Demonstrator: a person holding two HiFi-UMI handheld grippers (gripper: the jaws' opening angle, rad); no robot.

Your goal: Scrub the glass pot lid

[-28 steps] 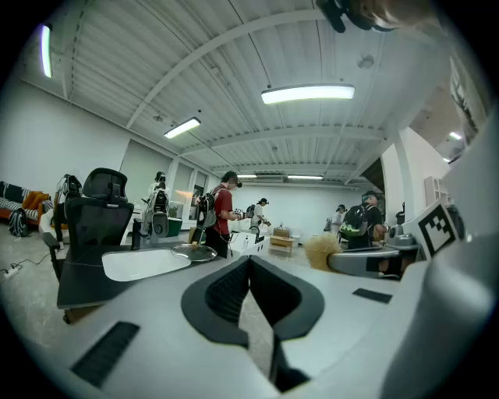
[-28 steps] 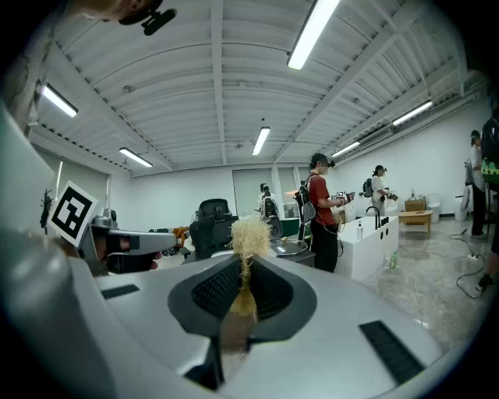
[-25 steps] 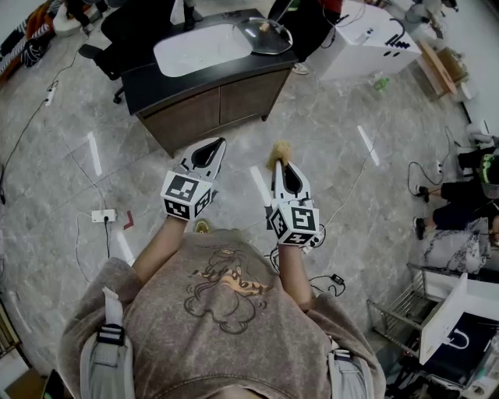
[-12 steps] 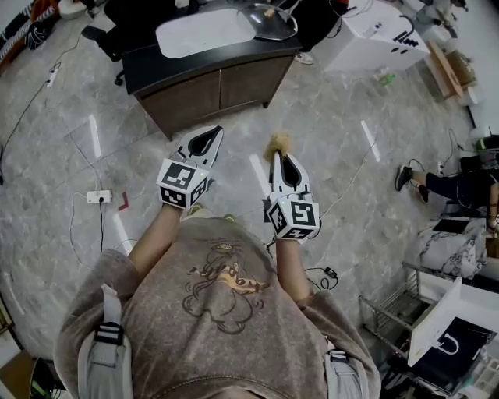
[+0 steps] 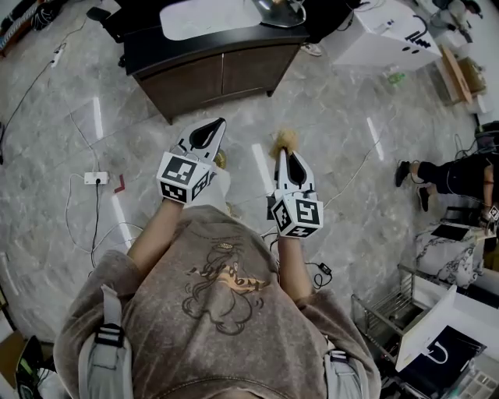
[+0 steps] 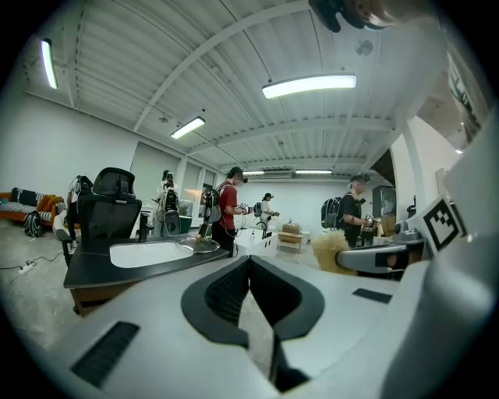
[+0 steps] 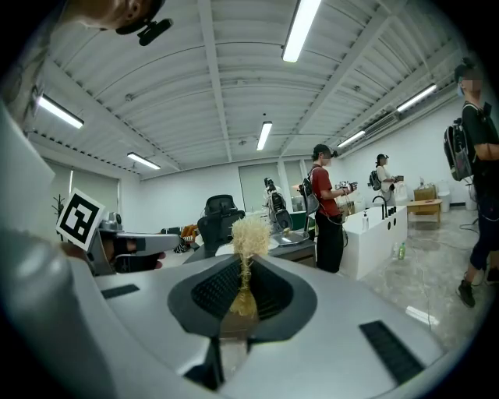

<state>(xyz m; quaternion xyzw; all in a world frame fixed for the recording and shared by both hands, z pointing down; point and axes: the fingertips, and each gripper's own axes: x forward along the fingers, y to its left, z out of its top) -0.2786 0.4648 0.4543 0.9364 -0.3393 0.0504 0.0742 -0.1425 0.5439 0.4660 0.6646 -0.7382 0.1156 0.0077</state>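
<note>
Glass pot lid (image 5: 278, 9), round and clear, lies at the far edge of the head view, on a dark countertop (image 5: 156, 54) just right of an oval white sink basin (image 5: 204, 17). The counter tops a brown wooden cabinet (image 5: 210, 76) on a grey marbled floor (image 5: 351, 132). Both grippers are held out level over that floor, well short of the cabinet. The left gripper (image 5: 220, 123) has its jaws together. The right gripper (image 5: 283, 153) carries a pale straw-coloured fibre scrubber (image 5: 284, 141) that sticks out past its tips. A white power strip (image 5: 95, 178) lies on the floor to the left.

From the left gripper view, the left gripper (image 6: 248, 263) is shut, jaw against jaw, with nothing between them. The glass pot lid (image 6: 196, 245) shows far ahead on the dark countertop (image 6: 101, 269), at the right end of the white sink basin (image 6: 148, 252). A black office chair (image 6: 109, 210) stands behind the counter and a person in a red shirt (image 6: 228, 209) beyond the lid. At the right, the right gripper (image 6: 360, 260) holds the scrubber (image 6: 333, 251).

From the right gripper view, the right gripper (image 7: 243, 271) is clamped on the stem of the scrubber (image 7: 249, 232), whose tuft stands above the jaws. The glass pot lid (image 7: 290, 237) lies far off, just right of the tuft. The left gripper (image 7: 170, 243) shows at the left.
</note>
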